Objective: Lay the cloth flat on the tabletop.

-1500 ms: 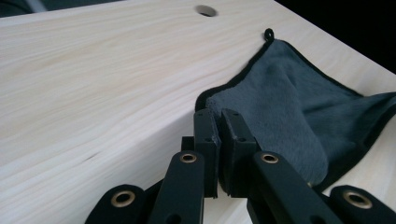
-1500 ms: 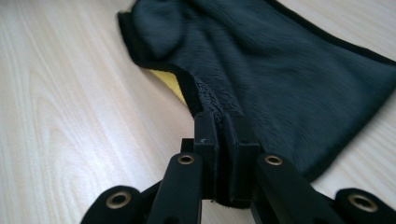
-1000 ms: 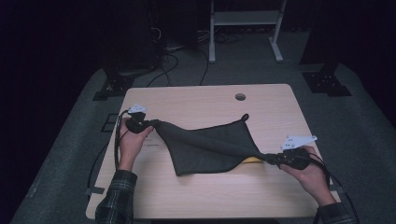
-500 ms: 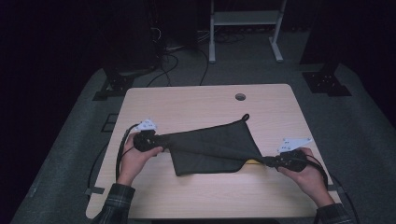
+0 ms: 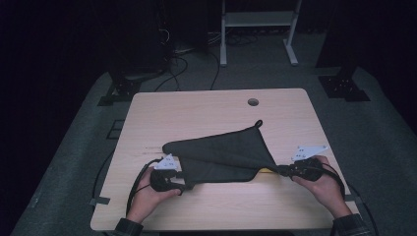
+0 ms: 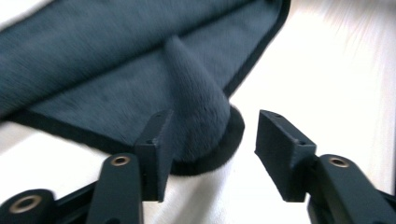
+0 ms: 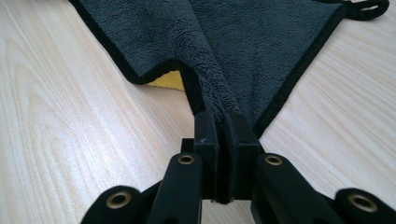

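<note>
A dark grey cloth [image 5: 221, 157] with black trim lies folded over on the wooden table [image 5: 206, 113]. Its rounded near-left corner [image 6: 205, 112] rests between the jaws of my left gripper [image 6: 212, 140], which have just been opening; the left pad [image 6: 156, 140] touches the pile and the right pad stands apart. In the high view that left gripper [image 5: 186, 186] sits at the cloth's near-left edge. My right gripper [image 7: 222, 126] is shut on the cloth's right corner [image 7: 219, 100], low over the table, and appears at the right [image 5: 284, 170] in the high view.
A yellow thing [image 7: 168, 80] peeks from under the cloth's near edge [image 5: 265, 170]. The cloth's hanging loop [image 5: 257, 123] points to the far side, toward a cable hole [image 5: 253, 102]. Bare wood surrounds the cloth. Dark floor, cables and a stand lie beyond the table.
My left hand carried its corner toward the near edge and down, laying the cloth over itself, and its jaws opened off the corner. The right hand stayed put.
</note>
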`<state>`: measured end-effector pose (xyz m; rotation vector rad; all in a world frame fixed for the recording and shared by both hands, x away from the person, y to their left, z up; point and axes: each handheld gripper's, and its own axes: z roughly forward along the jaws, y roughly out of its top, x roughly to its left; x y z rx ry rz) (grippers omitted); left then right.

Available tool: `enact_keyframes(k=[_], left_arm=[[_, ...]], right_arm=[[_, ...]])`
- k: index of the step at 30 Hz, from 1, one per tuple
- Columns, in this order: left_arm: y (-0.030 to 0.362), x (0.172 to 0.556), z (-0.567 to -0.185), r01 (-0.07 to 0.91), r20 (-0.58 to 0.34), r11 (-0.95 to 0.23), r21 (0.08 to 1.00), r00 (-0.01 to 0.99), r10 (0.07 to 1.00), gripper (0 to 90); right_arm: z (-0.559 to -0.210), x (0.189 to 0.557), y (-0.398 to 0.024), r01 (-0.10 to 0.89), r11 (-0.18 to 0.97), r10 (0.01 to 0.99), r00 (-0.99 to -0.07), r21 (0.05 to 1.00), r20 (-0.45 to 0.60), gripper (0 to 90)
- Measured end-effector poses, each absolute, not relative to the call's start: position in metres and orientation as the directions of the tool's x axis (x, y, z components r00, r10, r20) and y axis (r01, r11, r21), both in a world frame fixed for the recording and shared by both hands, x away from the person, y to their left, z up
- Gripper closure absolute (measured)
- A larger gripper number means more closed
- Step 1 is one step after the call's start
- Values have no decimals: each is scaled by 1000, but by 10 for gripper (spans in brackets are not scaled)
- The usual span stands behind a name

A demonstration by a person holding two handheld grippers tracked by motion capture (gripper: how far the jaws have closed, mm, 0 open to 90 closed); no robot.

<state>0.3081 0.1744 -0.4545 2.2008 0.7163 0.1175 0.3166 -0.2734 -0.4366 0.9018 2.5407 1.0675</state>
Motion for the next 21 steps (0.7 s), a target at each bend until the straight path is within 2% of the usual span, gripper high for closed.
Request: enact_keyframes(k=[5, 7, 12, 15, 21], left_arm=[[169, 309, -459, 437, -104, -557, 707, 842, 529, 465], [170, 310, -459, 431, -91, -563, 706, 843, 530, 512], [169, 311, -460, 430, -73, -577, 695, 839, 539, 717], [170, 312, -457, 449, -92, -568, 689, 832, 546, 808], [177, 313, -449, 480, -139, -521, 706, 815, 562, 847]], right_arm=[[-436, 316, -273, 446, 546, 624, -781, 709, 10, 837], [-437, 316, -273, 450, 543, 627, -779, 709, 15, 837], [-437, 316, -273, 450, 543, 626, -780, 709, 15, 837], [-437, 316, -273, 450, 543, 627, -779, 709, 15, 837], [-434, 315, -273, 450, 532, 626, -780, 717, 25, 837]])
